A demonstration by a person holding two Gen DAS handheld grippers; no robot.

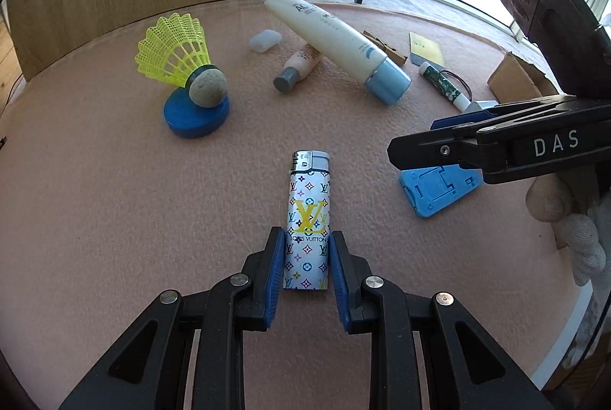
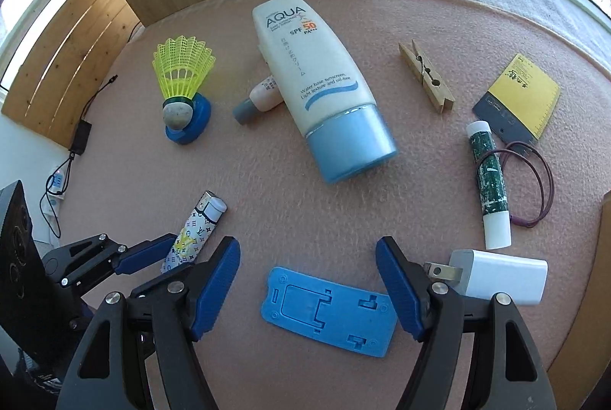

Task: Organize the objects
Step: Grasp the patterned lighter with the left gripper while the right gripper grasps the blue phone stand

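**Lighter gripped; stand next**

Left wrist: left gripper (image 1: 307,257) clamped on lighter (image 1: 307,219), whose long axis runs straight ahead along the fingers.

Right wrist: right gripper (image 2: 307,289) wide, empty, straddling blue stand (image 2: 330,310) lying crosswise below on mat (image 2: 420,181).

Bare desk (image 2: 305,211) lies open ahead of the phone stand (image 2: 328,314); the sunscreen tube (image 2: 320,85) blocks beyond, a charger (image 2: 500,280) crowding the right.
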